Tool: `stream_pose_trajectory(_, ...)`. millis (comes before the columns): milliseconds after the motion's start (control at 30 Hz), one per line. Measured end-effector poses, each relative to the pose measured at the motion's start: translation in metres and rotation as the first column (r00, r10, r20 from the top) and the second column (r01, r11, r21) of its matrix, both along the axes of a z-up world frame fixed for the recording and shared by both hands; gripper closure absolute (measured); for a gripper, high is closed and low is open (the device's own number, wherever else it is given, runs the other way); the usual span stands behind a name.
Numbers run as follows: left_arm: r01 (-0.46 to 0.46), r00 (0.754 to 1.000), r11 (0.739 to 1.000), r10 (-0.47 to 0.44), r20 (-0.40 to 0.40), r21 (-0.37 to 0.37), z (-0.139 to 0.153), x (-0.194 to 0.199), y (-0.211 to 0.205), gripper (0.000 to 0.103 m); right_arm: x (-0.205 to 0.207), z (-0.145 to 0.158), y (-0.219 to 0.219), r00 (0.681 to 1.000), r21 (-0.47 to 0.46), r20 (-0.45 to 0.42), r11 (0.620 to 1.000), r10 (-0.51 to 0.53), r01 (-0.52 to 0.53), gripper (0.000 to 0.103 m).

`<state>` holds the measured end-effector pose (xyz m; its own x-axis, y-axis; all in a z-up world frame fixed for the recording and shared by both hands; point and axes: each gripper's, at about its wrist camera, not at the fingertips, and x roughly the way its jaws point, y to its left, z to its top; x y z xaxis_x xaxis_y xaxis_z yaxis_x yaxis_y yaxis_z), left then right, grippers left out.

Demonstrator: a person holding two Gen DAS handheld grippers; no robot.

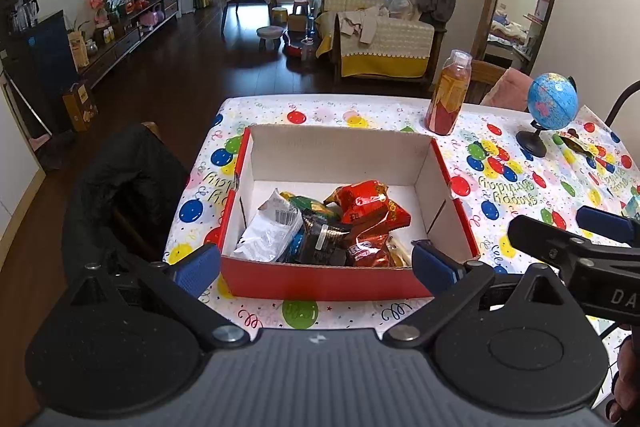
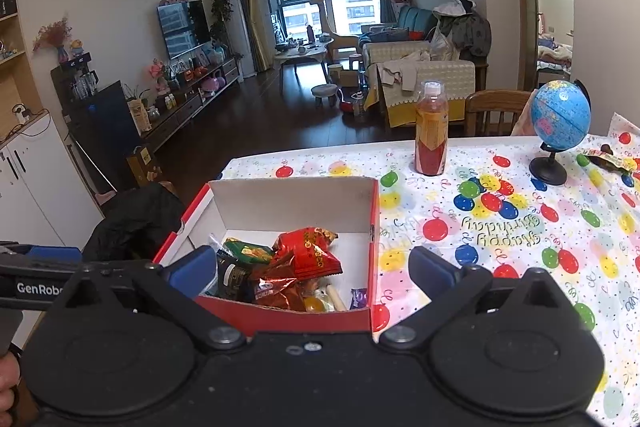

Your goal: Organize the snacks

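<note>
The snacks (image 1: 340,223) lie heaped in the near half of the red cardboard box (image 1: 320,281), which stands on the balloon-print tablecloth (image 1: 500,183) close to the table's near edge; red, green, black and white packets overlap, and the far half of the box floor is bare. One small packet (image 2: 606,159) lies outside the box, well apart from it, beside the globe (image 2: 560,115); in my judgement it is the only item left to collect, so the task looks nearly complete. A juice bottle (image 2: 431,129) stands upright beyond the box. The left gripper (image 1: 316,263) hangs over the box's near wall, its tongs apart and holding nothing. The right gripper (image 2: 312,269) hangs alongside at the near right corner, tongs likewise apart and empty, probably positioned for a fresh reach.
</note>
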<state>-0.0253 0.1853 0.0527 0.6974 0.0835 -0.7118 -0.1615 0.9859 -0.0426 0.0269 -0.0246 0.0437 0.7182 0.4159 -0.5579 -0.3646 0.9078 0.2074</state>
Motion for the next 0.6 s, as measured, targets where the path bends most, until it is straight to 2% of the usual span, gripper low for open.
stream_pose_trajectory(600,-0.007,1.000,1.000,0.007,0.011,-0.011,0.0012,-0.0017,0.0007,0.001,0.0016,-0.0047,-0.0008,0.999,-0.007,-0.037,1.000,-0.017,0.016,0.001)
